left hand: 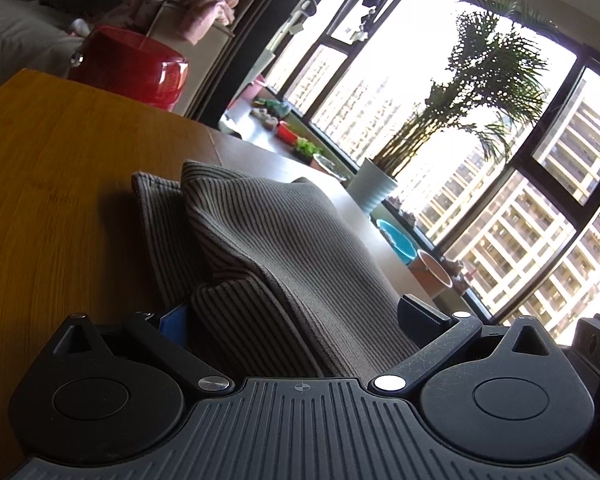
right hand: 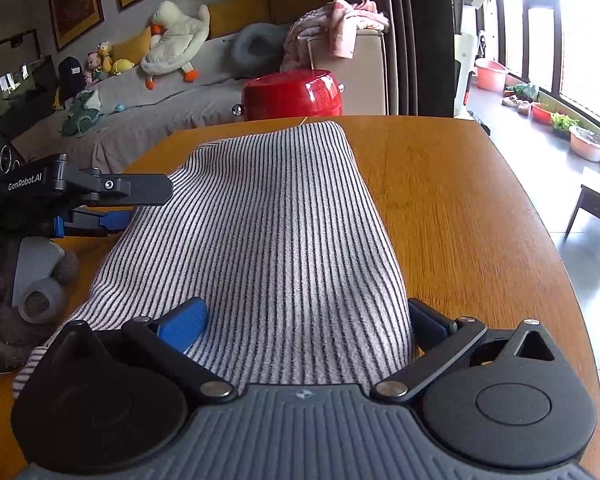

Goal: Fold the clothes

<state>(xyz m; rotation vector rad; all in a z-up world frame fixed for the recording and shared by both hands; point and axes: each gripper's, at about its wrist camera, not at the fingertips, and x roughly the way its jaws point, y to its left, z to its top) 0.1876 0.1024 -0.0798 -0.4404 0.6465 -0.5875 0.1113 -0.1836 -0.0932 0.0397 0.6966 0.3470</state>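
Observation:
A grey-and-black striped garment [right hand: 260,232] lies folded in a long strip on the wooden table [right hand: 460,208]. My right gripper [right hand: 304,320] is open, its fingers wide apart at the garment's near end, the blue pad [right hand: 184,326] resting on the cloth. My left gripper [left hand: 296,312] is also open, its fingers straddling a raised fold of the same garment [left hand: 268,240]. In the right wrist view the left gripper [right hand: 112,204] reaches in from the left at the garment's left edge.
A red round container [right hand: 294,94] stands beyond the table's far edge. A sofa [right hand: 160,96] with plush toys and pink clothes lies behind. A small plush toy [right hand: 32,288] lies at the table's left. Potted plants [left hand: 380,188] line the window.

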